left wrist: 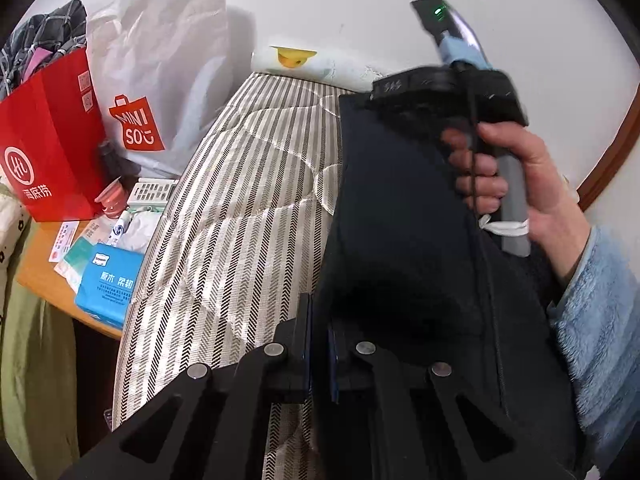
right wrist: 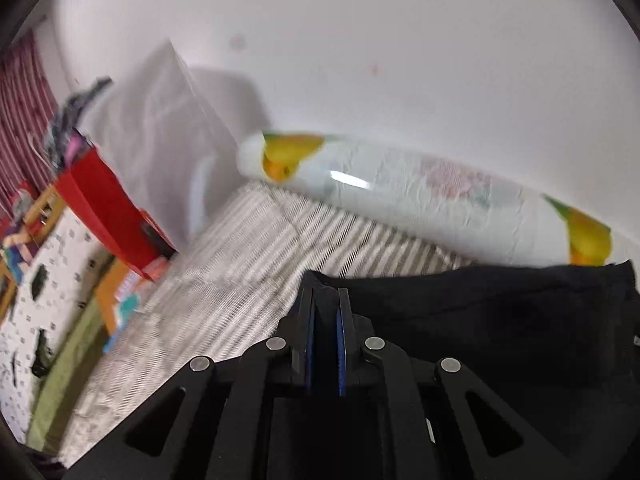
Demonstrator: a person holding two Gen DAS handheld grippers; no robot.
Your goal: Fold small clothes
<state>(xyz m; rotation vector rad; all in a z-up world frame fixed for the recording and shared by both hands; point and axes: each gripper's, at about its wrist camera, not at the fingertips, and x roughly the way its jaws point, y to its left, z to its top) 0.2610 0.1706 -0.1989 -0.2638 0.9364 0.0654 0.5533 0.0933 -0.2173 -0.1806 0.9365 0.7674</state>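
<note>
The left claw (left wrist: 320, 344) is clenched on the near edge of a dark navy garment (left wrist: 400, 208), a fold of cloth pinched between its blue-lined pads. The garment hangs and spreads from 12 to 5 o'clock of this claw, over a mattress (left wrist: 248, 200) quilted in grey-and-white herringbone stripes. At 1 o'clock, the person's right hand (left wrist: 516, 184), in a fluffy pale-blue sleeve (left wrist: 600, 320), grips the handle of the other tool, which shows a green light at its top.

In the right wrist view, the right claw (right wrist: 326, 320) is also clenched on the garment (right wrist: 500, 320), biting its top hem; the dark cloth stretches away toward 3 o'clock. Beyond it, at 1 o'clock, a white roll printed with yellow fruit (right wrist: 400, 192) lies along the wall.

At 10 o'clock of the left claw stands a white bag (left wrist: 160, 60) with a red logo reading "MINISO", and beside it a red paper bag (left wrist: 52, 140) with white Chinese characters and a round emblem. Below them, on a wooden worktop (left wrist: 40, 272), lie a blue tissue pack (left wrist: 110, 284) with Chinese lettering and a white remote control (left wrist: 154, 192).
</note>
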